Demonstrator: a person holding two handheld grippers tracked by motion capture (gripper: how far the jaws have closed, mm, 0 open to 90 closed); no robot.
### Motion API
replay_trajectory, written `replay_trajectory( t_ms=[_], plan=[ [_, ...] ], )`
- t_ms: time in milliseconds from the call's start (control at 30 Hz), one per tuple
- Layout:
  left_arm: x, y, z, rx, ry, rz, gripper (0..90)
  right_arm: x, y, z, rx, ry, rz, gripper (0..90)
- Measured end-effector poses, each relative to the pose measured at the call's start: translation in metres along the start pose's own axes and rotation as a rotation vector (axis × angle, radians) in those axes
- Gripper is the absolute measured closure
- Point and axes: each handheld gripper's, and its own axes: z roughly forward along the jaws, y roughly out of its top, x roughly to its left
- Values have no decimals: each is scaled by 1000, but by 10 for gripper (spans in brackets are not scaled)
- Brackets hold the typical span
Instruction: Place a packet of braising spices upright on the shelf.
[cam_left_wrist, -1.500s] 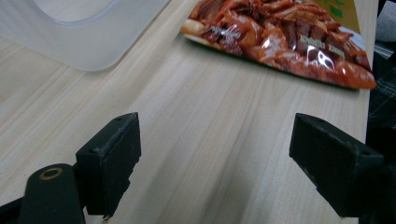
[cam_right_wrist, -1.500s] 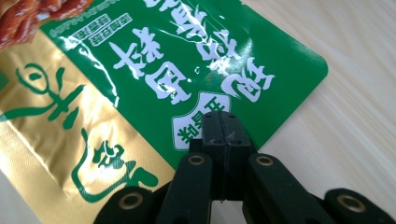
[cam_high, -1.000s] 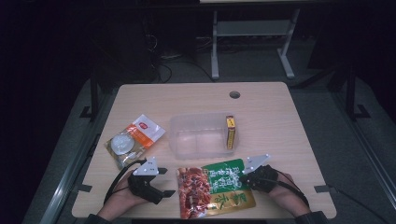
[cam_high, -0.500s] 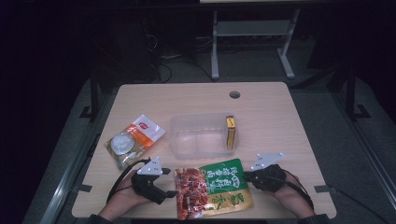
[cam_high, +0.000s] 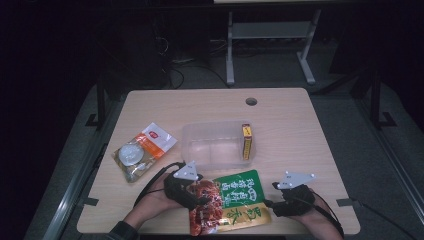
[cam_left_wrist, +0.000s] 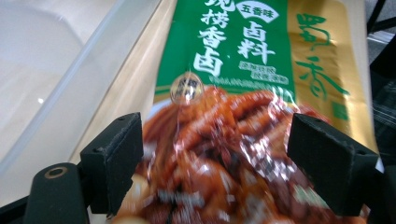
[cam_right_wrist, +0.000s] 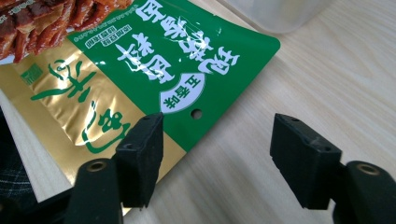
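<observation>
High view: a flat green, gold and red foil food pouch (cam_high: 227, 206) lies at the near edge of the light wooden table (cam_high: 290, 130), between the person's two hands, and that placement makes sense as the item in hand, since both tools sit at its short ends. The left gripper (cam_high: 199, 194) lies over the pouch's red picture end; in the left gripper view its black jaws stand spread to either side of the glossy film (cam_left_wrist: 219, 140) without pressing it, which reads as a position to take hold or steady it rather than a grip. The right gripper (cam_high: 272, 197) sits just off the pouch's green end; in the right gripper view its jaws have just been opening and now stand apart, one pad (cam_right_wrist: 140, 154) over the gold margin of the pouch (cam_right_wrist: 154, 60), the other over bare wood, nothing pinched between them. Toward the middle of the table stands a clear rectangular plastic tub (cam_high: 216, 144) with a small yellow box (cam_high: 246, 141) upright against its right wall, a likely destination. Toward the left edge lies an orange and white sachet (cam_high: 156, 139) partly overlapping a clear bag with a round pale item (cam_high: 131, 156), well apart from the pouch.
</observation>
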Motion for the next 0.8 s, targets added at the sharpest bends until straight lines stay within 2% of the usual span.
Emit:
replay_trajectory(
  t_ms=[200,333,800],
  plan=[
    [4,9,22,44,-13,24,174,-5,-1,1,-13,-9,6,327],
    [6,13,32,55,-11,36,175,-6,-1,3,-10,-7,4,326],
    [10,13,38,51,-53,13,172,-6,-1,2,-13,-9,-2,328]
  ],
)
